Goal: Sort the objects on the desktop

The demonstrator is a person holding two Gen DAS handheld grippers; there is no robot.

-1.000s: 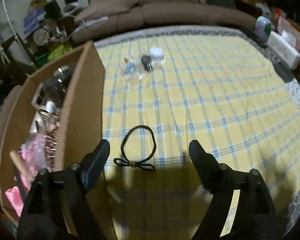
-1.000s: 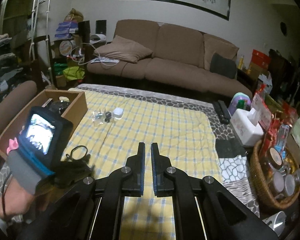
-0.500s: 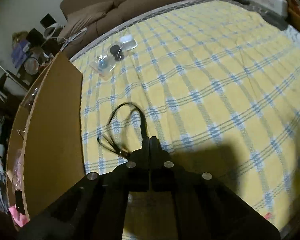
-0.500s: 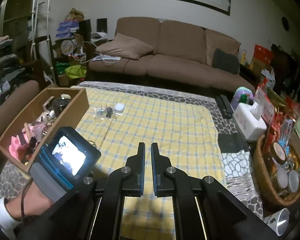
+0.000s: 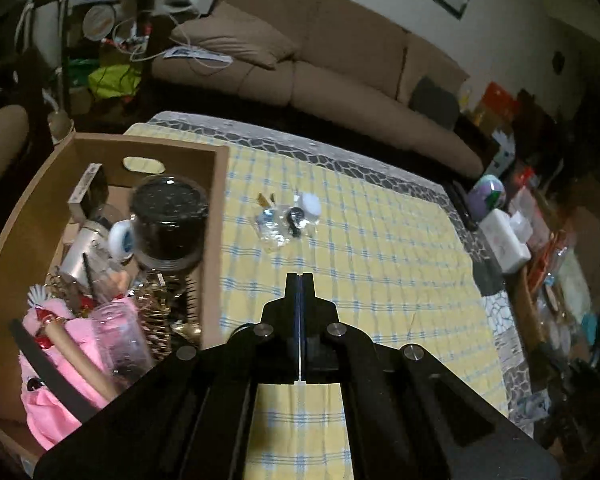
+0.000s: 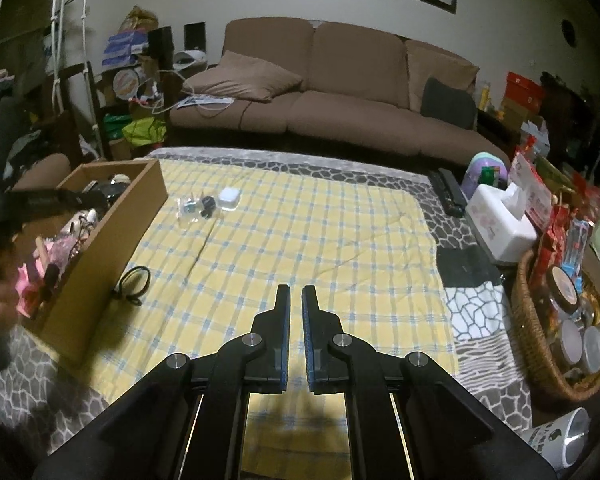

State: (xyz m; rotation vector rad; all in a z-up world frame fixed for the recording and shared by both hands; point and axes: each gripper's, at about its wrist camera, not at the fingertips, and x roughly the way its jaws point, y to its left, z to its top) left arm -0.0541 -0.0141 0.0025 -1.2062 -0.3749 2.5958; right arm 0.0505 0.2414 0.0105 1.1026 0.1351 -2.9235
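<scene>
Notably, left gripper [image 5: 300, 280] and right gripper [image 6: 296, 292] both show fingers together, empty, while the hair tie [image 6: 134, 280] lies lower left on the desk [image 6: 300, 240] beside the box [image 6: 112, 240], probably not yet gathered.

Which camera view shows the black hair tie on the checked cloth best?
The right wrist view: the black hair tie lies whole on the checked cloth beside the cardboard box. The left wrist view shows only a thin dark arc next to the left hand-held gripper, possibly part of it.
</scene>
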